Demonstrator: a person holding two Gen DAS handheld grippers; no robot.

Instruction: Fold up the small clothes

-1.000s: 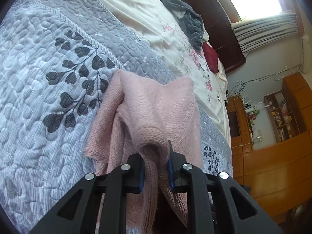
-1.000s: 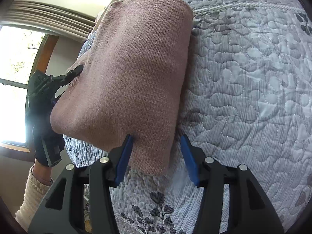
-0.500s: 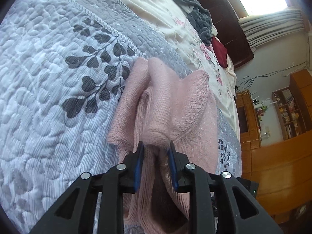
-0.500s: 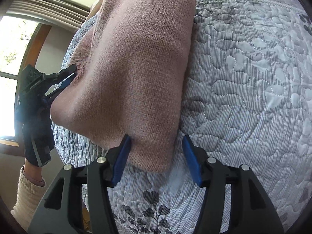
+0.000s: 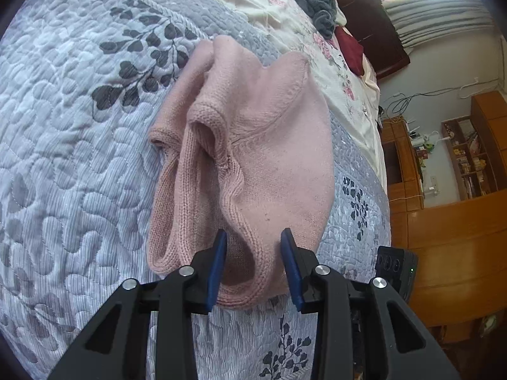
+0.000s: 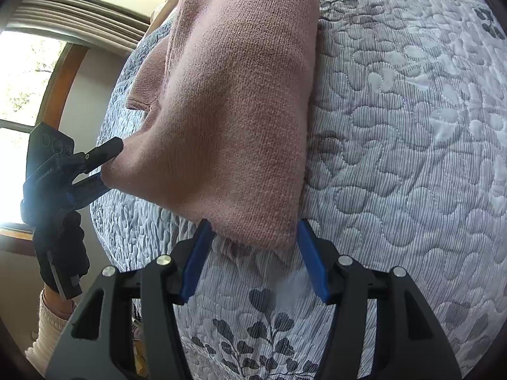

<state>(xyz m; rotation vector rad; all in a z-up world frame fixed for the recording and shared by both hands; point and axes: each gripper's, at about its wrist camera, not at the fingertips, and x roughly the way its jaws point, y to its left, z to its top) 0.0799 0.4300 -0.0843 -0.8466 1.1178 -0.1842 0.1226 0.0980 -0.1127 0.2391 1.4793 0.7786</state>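
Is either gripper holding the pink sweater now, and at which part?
Neither. The left gripper is open around a ribbed edge of the pink sweater; the right gripper is open at its corner.

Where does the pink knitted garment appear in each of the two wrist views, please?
Left wrist: pink knitted garment fills the centre, its ribbed edge between the open left tool.
Right wrist: garment runs from top centre down to the open right tool.
Shared landmark: the grey quilt with dark leaf print.
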